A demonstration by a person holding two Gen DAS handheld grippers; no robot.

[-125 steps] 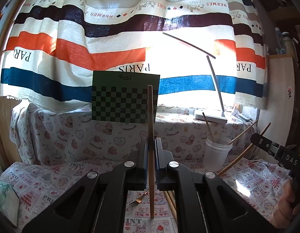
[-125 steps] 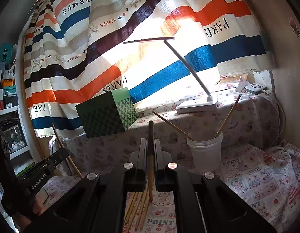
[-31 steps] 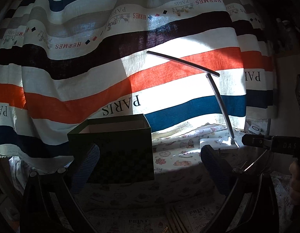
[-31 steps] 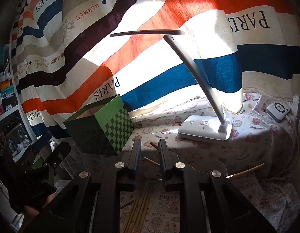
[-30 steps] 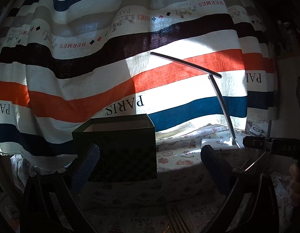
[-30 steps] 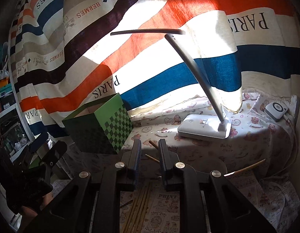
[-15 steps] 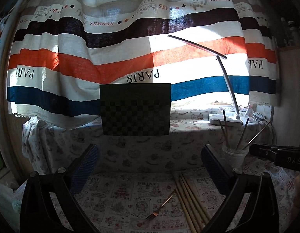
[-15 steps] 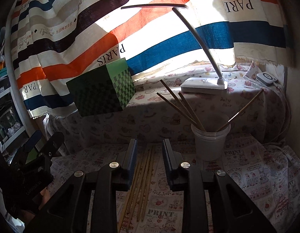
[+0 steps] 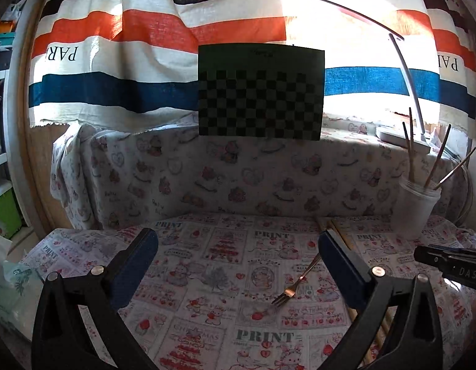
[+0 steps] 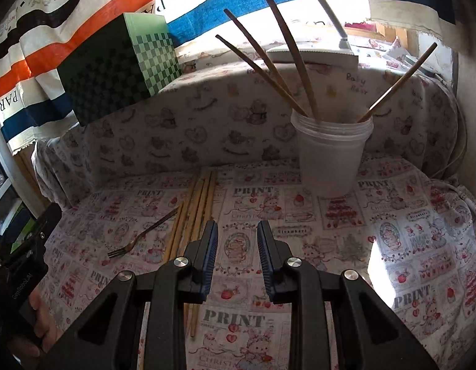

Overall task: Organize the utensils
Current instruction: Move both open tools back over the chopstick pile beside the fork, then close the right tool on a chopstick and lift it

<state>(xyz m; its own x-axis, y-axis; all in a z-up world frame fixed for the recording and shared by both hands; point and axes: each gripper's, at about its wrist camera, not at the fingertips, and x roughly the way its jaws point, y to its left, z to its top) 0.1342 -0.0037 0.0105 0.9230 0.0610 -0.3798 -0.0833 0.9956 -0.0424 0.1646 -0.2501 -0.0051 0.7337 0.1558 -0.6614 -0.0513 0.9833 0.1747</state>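
Note:
A metal fork point(image 9: 295, 286) point(image 10: 142, 237) lies on the printed tablecloth point(image 9: 207, 277) beside a bundle of loose wooden chopsticks point(image 10: 197, 209) point(image 9: 339, 231). A white cup point(image 10: 330, 160) point(image 9: 418, 212) stands at the back right with several chopsticks leaning in it. My left gripper point(image 9: 238, 246) hangs wide open above the cloth, left of the fork, with nothing in it. My right gripper point(image 10: 238, 246) stands open with a narrow gap, nothing between its pads, just right of the loose chopsticks and in front of the cup. Each gripper shows at the edge of the other's view.
A green checkered box point(image 9: 261, 92) point(image 10: 114, 71) and a white desk lamp point(image 10: 312, 54) point(image 9: 401, 132) sit on the raised cloth-covered ledge behind. A striped curtain hangs at the back. Shelving and a tissue pack point(image 9: 6, 277) lie at the left edge.
Both grippers have sunk toward the table and tilted down, bringing the fork and loose chopsticks into view. The chopsticks held four seconds ago are gone. The right jaws have widened slightly.

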